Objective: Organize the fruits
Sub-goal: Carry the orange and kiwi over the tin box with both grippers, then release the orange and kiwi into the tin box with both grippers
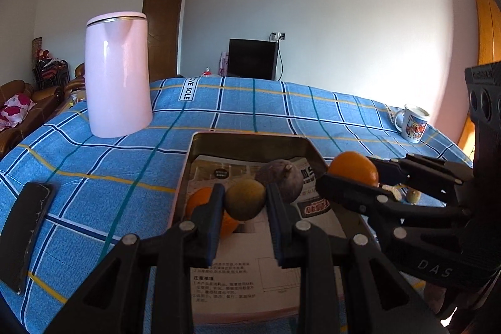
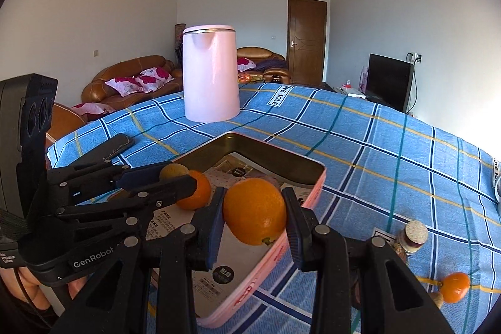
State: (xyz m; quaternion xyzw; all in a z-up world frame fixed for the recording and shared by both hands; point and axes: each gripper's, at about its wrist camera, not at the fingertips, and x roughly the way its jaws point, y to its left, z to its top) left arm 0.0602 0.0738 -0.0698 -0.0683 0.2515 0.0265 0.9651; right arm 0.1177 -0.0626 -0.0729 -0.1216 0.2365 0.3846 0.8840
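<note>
My left gripper [image 1: 245, 208] is shut on a round yellow-green fruit [image 1: 245, 199], held over the pink tin tray [image 1: 250, 143]. In the paper-lined tray lie a small orange [image 1: 198, 199] and a dark purple fruit [image 1: 283, 179]. My right gripper [image 2: 254, 213] is shut on a large orange [image 2: 255, 210] above the tray's near right edge [image 2: 316, 187]. In the right wrist view the left gripper [image 2: 173, 179] reaches in from the left with the yellow-green fruit [image 2: 172, 171], next to the small orange [image 2: 197, 191]. The right gripper [image 1: 352, 174] with its orange [image 1: 353, 166] shows at the right of the left wrist view.
A tall pink kettle [image 2: 210, 74] stands behind the tray on the blue checked cloth [image 2: 375, 152]. A dark phone [image 2: 108, 147] lies at the left. A cork-topped jar [image 2: 413, 235] and another orange [image 2: 455, 287] sit at the right, a printed mug [image 1: 411, 122] farther back.
</note>
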